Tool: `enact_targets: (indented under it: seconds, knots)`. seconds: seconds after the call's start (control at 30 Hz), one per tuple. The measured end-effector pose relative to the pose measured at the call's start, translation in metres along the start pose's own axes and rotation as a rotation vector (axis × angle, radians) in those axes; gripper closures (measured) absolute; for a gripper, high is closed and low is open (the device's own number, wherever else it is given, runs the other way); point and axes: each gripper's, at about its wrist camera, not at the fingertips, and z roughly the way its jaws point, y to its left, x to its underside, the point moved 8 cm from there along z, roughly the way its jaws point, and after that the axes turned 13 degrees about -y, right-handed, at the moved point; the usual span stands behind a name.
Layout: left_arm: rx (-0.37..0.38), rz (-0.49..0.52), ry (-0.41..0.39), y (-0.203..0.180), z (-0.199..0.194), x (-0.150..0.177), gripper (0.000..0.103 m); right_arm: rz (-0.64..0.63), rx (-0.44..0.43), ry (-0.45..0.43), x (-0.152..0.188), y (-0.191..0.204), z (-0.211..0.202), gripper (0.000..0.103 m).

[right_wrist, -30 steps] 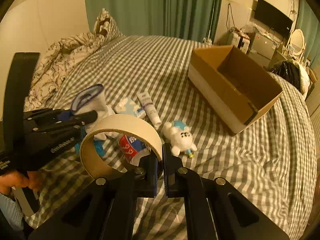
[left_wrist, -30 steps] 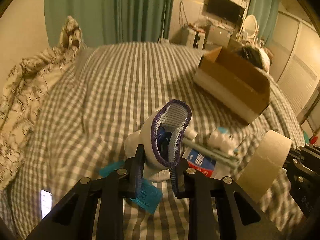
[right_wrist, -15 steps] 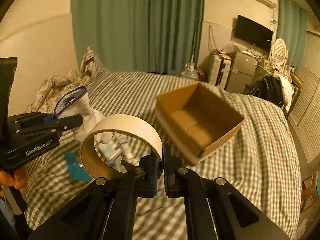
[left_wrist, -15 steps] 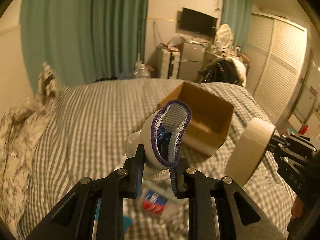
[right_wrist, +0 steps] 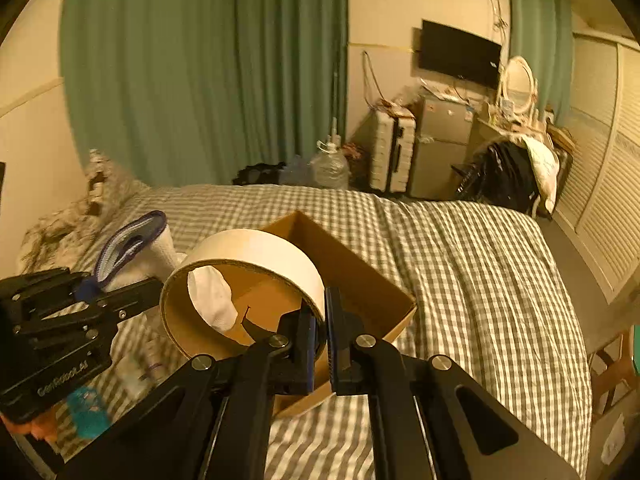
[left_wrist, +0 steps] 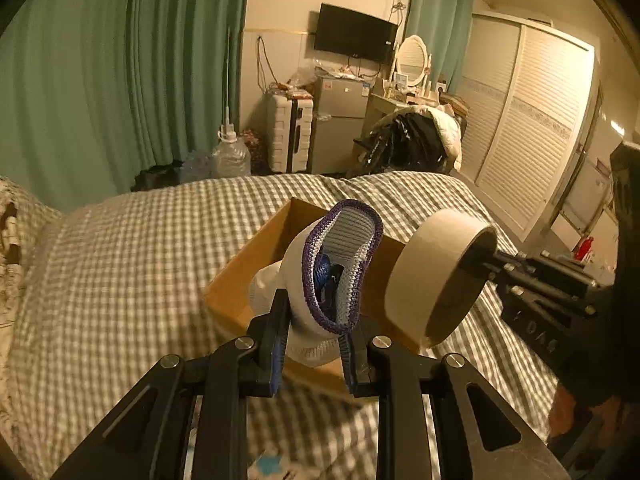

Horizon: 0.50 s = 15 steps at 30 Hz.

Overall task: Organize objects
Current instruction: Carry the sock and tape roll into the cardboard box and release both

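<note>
Both of your grippers have risen from the scattered items and now hang over the open cardboard box [right_wrist: 360, 276] on the checked bed [right_wrist: 480, 264]. Your left gripper [left_wrist: 314, 340] is clamped on the white sock [left_wrist: 332, 276], held above the box; your right gripper [right_wrist: 319, 322] pinches the tape roll [right_wrist: 248, 258] wall, just beside the sock.

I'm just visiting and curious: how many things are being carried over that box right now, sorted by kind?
Socks: 1, the white sock with a purple cuff, in the left gripper
Tape rolls: 1, the tape roll in the right gripper
Boxes: 1, the cardboard box on the bed
Total: 3
</note>
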Motion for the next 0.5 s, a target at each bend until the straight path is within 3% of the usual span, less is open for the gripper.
enact_targets:
  seconds: [0.17, 0.27, 0.33, 0.4, 0.43, 0.5]
  knots:
    - [-0.020, 0.046, 0.028, -0.002, 0.043, 0.007, 0.080, 0.034, 0.011, 0.063, 0.022, -0.012, 0.049, 0.098]
    - [-0.012, 0.050, 0.058, -0.003, 0.055, 0.017, 0.077, 0.072, -0.004, 0.058, 0.033, -0.017, 0.056, 0.095]
    - [0.002, 0.048, 0.074, -0.004, 0.056, 0.022, 0.068, 0.084, -0.025, 0.071, 0.039, -0.017, 0.057, 0.076]
    - [0.000, 0.048, 0.072, -0.002, 0.052, 0.024, 0.042, 0.075, -0.006, 0.063, 0.041, -0.019, 0.054, 0.048]
    - [-0.007, 0.045, 0.065, 0.000, 0.045, 0.025, 0.026, 0.065, 0.017, 0.048, 0.040, -0.020, 0.049, 0.045]
    - [-0.017, 0.044, 0.055, 0.004, 0.036, 0.024, 0.023, 0.065, 0.024, 0.030, 0.035, -0.018, 0.038, 0.041]
